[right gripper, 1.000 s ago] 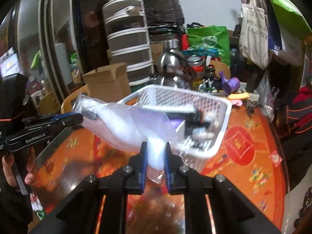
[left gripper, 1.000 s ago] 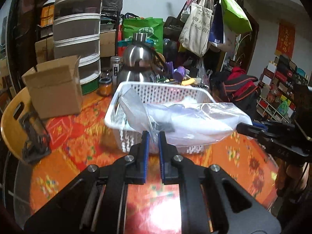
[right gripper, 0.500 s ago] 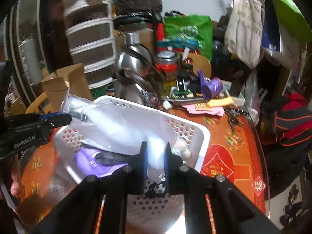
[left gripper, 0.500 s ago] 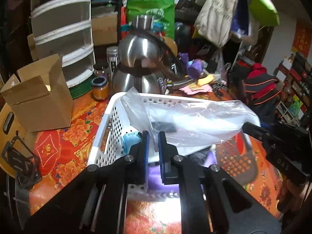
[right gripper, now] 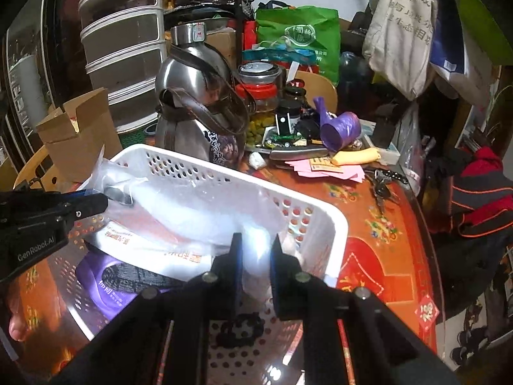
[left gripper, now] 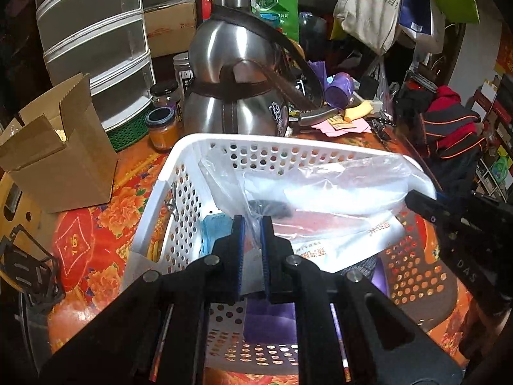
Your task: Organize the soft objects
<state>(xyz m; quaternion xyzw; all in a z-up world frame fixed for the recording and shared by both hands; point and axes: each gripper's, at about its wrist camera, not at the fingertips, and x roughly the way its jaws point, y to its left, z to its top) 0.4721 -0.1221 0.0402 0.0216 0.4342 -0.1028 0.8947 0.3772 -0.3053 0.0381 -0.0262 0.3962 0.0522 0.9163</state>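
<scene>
A clear plastic bag (left gripper: 320, 189) with soft white and pink contents is stretched between both grippers over the white perforated basket (left gripper: 192, 147). My left gripper (left gripper: 252, 224) is shut on one end of the bag. My right gripper (right gripper: 255, 240) is shut on the other end (right gripper: 205, 205), inside the basket (right gripper: 333, 221). A white packet with orange print (left gripper: 340, 240) and a purple packet (right gripper: 105, 279) lie in the basket under the bag. The right gripper also shows at the right of the left wrist view (left gripper: 416, 202).
A big steel kettle (left gripper: 234, 77) stands right behind the basket. An open cardboard box (left gripper: 54, 150) sits to its left, with stacked drawers (left gripper: 96, 41) and jars (left gripper: 162, 125) behind. Pink papers (right gripper: 330, 166), keys (right gripper: 381, 186) and a purple cup (right gripper: 340, 128) lie on the red tablecloth to the right.
Both grippers have carried the bag forward and down, from in front of the basket to over and into it. The bag now rests low on the packets inside.
</scene>
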